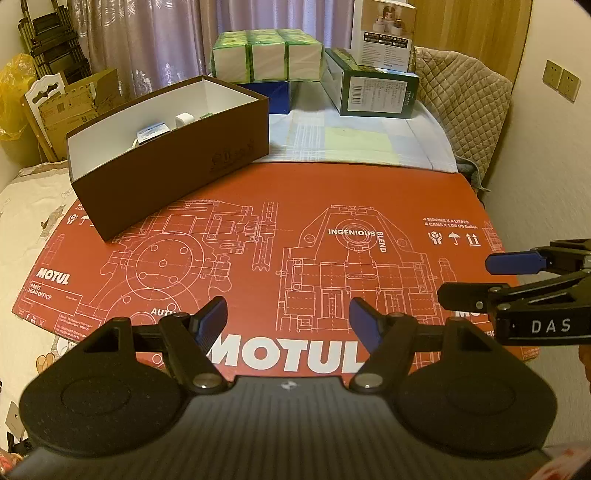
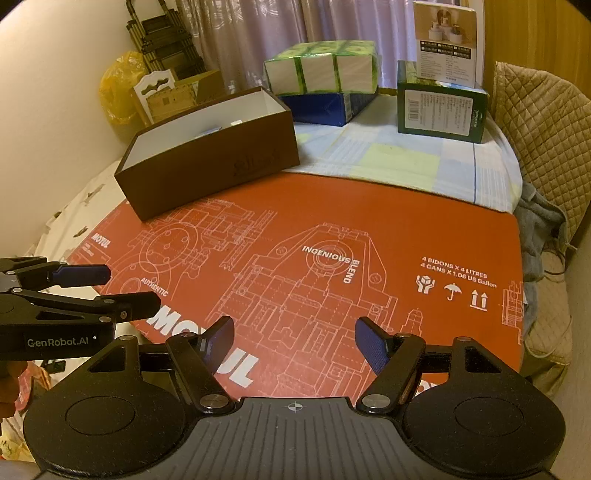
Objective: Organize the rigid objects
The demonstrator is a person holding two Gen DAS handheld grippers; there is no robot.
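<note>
- The left gripper hovers over the red cardboard sheet, jaws spread wide with nothing between them.
- The right gripper is just beside it, jaws likewise apart and unladen.
- The brown box sits at the sheet's far left corner, with small items inside.

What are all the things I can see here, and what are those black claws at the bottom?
red cardboard sheet: one, red with white drawings, flat under everything near.
brown box: one, brown outside, white inside, open, far left on the sheet.
small items: a few, white and blue, inside the brown box; exact count unclear.
tissue packs: one bundle, green and white, on a blue box at the back.
green box: one, back right, a white box on top.
left gripper: one, black with blue pads, open, empty.
right gripper: one, same colours, open, empty.
</note>
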